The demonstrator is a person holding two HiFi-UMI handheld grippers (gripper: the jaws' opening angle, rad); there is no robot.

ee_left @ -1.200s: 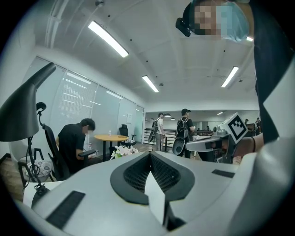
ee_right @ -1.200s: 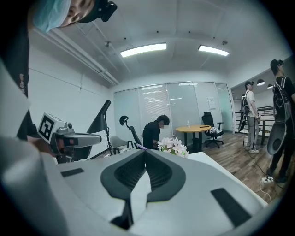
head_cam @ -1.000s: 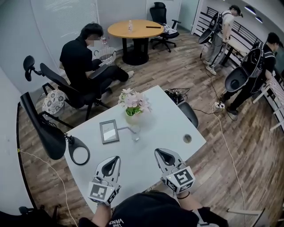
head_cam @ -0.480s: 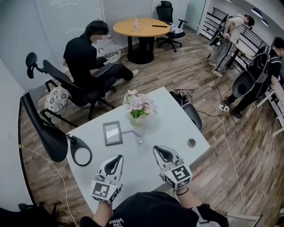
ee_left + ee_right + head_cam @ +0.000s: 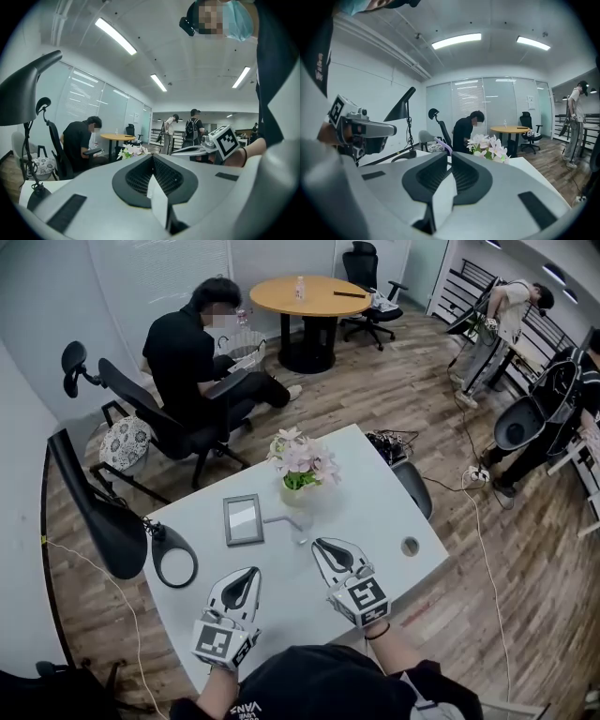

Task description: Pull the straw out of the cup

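A clear cup (image 5: 301, 530) stands on the white table (image 5: 375, 512), just in front of the flower pot (image 5: 302, 471). A pale purple straw (image 5: 279, 518) leans out of it to the left; in the right gripper view the straw (image 5: 442, 143) peeks over the jaw tips. My right gripper (image 5: 322, 546) is shut and empty, its tips a short way in front of the cup and not touching it. My left gripper (image 5: 246, 576) is lower left, also shut and empty, farther from the cup. The right gripper's marker cube (image 5: 226, 139) shows in the left gripper view.
A small picture frame (image 5: 243, 518) lies left of the cup. A black desk lamp with a ring base (image 5: 174, 567) stands at the table's left edge. A cable hole (image 5: 410, 546) is at the right. A seated person (image 5: 192, 357) and office chairs are beyond the table.
My right gripper has moved forward across the table toward the cup, still shut. The left gripper has hardly shifted. The head view has swung a little, so the table sits farther right.
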